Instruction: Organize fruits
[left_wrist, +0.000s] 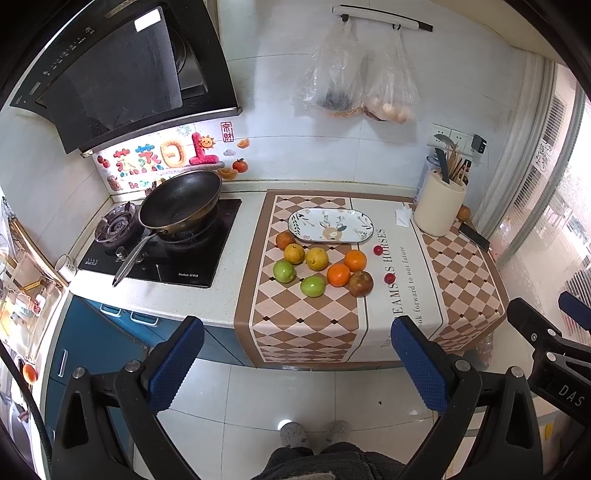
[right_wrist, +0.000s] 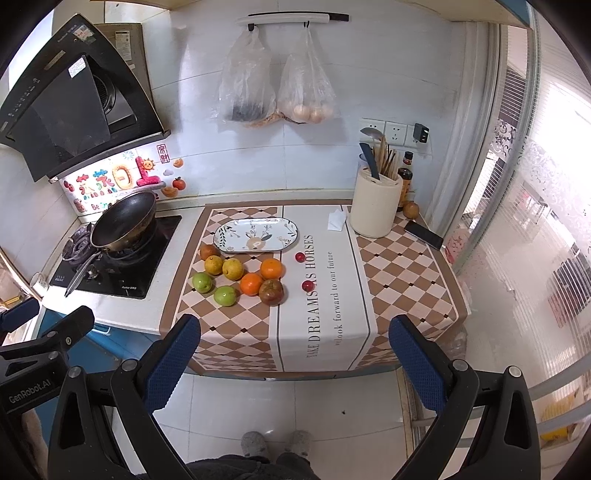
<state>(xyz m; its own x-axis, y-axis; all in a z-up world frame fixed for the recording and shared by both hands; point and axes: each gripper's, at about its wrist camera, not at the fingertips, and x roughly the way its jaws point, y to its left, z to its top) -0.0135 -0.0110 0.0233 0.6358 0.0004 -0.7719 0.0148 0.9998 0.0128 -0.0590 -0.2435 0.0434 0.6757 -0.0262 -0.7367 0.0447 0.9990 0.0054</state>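
Note:
Several fruits lie in a cluster on the checked cloth (left_wrist: 306, 325): two green apples (left_wrist: 284, 271) (left_wrist: 312, 286), two yellow citrus (left_wrist: 317, 258), two oranges (left_wrist: 338, 275), a brownish-red apple (left_wrist: 361, 283) and a dark orange fruit (left_wrist: 285, 240). Two small red fruits (left_wrist: 377, 250) (left_wrist: 388, 278) sit to their right. Behind them an oval patterned plate (left_wrist: 330, 226) (right_wrist: 256, 235) holds nothing. My left gripper (left_wrist: 295, 362) is open, held back over the floor, well short of the counter. My right gripper (right_wrist: 295, 360) is open too, equally far back, with the fruit cluster (right_wrist: 251, 283) ahead.
A wok (left_wrist: 181, 203) sits on the gas hob (left_wrist: 162, 251) to the left. A cream utensil holder (left_wrist: 439, 206), a phone (left_wrist: 474, 236), a folded tissue (left_wrist: 402, 218) and a bottle (right_wrist: 405, 179) stand at the back right. Two plastic bags (left_wrist: 354, 85) hang on the wall. The person's feet (left_wrist: 314, 435) are below.

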